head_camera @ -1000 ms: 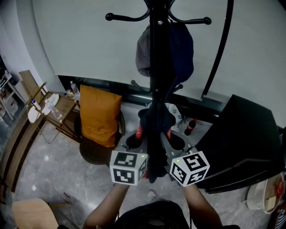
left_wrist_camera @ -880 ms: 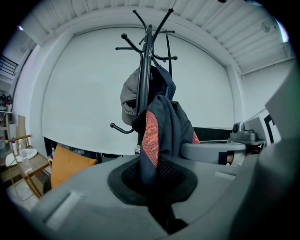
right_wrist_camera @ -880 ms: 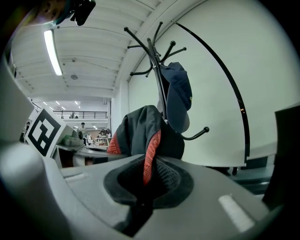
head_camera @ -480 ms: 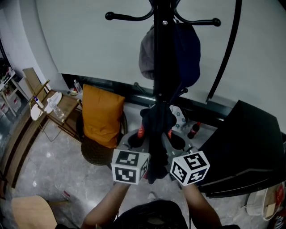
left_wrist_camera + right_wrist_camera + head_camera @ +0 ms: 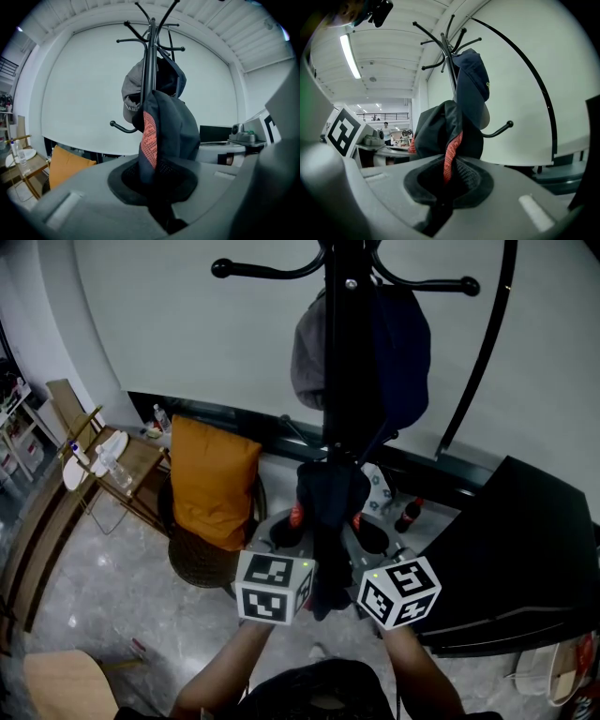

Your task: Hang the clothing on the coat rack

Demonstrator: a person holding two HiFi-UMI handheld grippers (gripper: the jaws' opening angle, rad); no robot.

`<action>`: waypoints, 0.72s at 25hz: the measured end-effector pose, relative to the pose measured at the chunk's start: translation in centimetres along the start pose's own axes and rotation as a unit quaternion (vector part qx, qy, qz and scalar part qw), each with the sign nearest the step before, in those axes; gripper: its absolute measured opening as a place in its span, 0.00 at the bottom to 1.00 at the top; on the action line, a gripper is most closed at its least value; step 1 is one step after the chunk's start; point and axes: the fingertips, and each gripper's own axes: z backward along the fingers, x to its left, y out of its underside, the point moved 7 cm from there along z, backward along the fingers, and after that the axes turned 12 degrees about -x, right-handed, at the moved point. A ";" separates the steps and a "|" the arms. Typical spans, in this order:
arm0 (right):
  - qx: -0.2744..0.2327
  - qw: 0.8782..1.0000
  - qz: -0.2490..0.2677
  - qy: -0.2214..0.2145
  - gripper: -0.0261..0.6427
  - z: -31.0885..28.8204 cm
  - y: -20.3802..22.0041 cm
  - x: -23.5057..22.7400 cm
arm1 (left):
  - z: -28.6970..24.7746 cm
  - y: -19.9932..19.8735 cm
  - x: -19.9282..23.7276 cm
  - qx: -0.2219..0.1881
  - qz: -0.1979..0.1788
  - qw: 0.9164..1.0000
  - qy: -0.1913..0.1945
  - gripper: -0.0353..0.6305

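A black coat rack (image 5: 339, 352) stands straight ahead, with a grey cap (image 5: 307, 362) and a navy cap (image 5: 403, 343) hanging on it. Pressed against its pole is a dark garment with red-orange trim (image 5: 328, 512), held up by both grippers. My left gripper (image 5: 289, 529) is shut on its left side and my right gripper (image 5: 367, 535) on its right side. In the left gripper view the garment (image 5: 164, 136) rises out of the shut jaws in front of the rack (image 5: 150, 56). The right gripper view shows the garment (image 5: 440, 131) bunched below the navy cap (image 5: 471, 84), beside a bare lower hook (image 5: 499, 129).
A wicker chair with an orange cushion (image 5: 211, 479) stands left of the rack's base. Further left is a wooden side table (image 5: 112, 465) with bottles. A black cabinet (image 5: 525, 549) fills the right. A curved black pole (image 5: 478, 352) rises right of the rack, and a dark bottle (image 5: 408, 512) stands on the floor.
Both grippers have stayed shut on the garment and kept it against the pole. The head view has shifted a little, so the rack sits slightly further right.
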 end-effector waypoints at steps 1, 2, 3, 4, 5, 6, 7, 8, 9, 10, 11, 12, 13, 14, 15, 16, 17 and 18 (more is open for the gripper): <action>0.001 1.000 -0.001 0.001 0.08 -0.1 0.0 -0.2 | -0.2 0.0 0.0 0.000 0.001 1.000 0.000 0.10; 0.001 1.000 -0.002 0.003 0.08 -0.2 0.1 -0.3 | -0.3 0.1 0.1 0.000 0.001 1.000 0.001 0.10; 0.002 1.000 -0.003 0.004 0.08 -0.3 0.1 -0.5 | -0.5 0.1 0.2 -0.001 0.002 1.000 0.001 0.10; 0.003 1.000 -0.004 0.005 0.08 -0.5 0.2 -0.6 | -0.6 0.1 0.2 -0.002 0.003 1.000 0.002 0.10; 0.003 1.000 -0.004 0.005 0.08 -0.6 0.2 -0.7 | -0.8 0.1 0.3 -0.003 0.004 1.000 0.003 0.10; 0.003 1.000 -0.005 0.006 0.08 -0.8 0.2 -0.8 | -1.0 0.1 0.4 -0.004 0.003 1.000 0.003 0.10; 0.003 1.000 -0.005 0.007 0.08 -0.9 0.2 -0.8 | -1.1 0.0 0.5 -0.005 0.001 1.000 0.003 0.10; 0.004 1.000 -0.006 0.007 0.08 -1.1 0.2 -0.9 | -1.2 0.0 0.6 -0.004 0.000 1.000 0.002 0.10; 0.004 1.000 -0.006 0.007 0.08 -1.2 0.3 -0.9 | -1.3 0.0 0.7 -0.004 0.000 1.000 0.002 0.10; 0.005 1.000 -0.006 0.007 0.08 -1.3 0.3 -0.9 | -1.4 0.0 0.8 -0.003 0.000 1.000 0.002 0.10; 0.005 1.000 -0.007 0.007 0.08 -1.5 0.3 -1.0 | -1.5 0.0 0.9 -0.003 0.001 1.000 0.002 0.10; 0.005 1.000 -0.007 0.008 0.08 -1.6 0.4 -1.1 | -1.6 0.1 1.0 -0.003 0.002 1.000 0.002 0.10; 0.005 1.000 -0.008 0.008 0.08 -1.7 0.4 -1.2 | -1.7 0.1 1.0 -0.002 0.003 1.000 0.002 0.10; 0.006 1.000 -0.009 0.008 0.08 -1.8 0.5 -1.3 | -1.8 0.2 1.1 -0.002 0.003 1.000 0.003 0.10; 0.006 1.000 -0.010 0.008 0.08 -1.9 0.6 -1.3 | -1.9 0.2 1.2 -0.002 0.004 1.000 0.002 0.10; 0.006 1.000 -0.011 0.008 0.08 -2.0 0.6 -1.4 | -2.0 0.3 1.2 -0.001 0.004 1.000 0.002 0.10; 0.007 1.000 -0.011 0.008 0.08 -2.1 0.7 -1.5 | -2.2 0.3 1.2 -0.001 0.005 1.000 0.002 0.10; 0.008 1.000 -0.011 0.008 0.08 -2.2 0.8 -1.6 | -2.3 0.4 1.3 0.000 0.005 1.000 0.002 0.10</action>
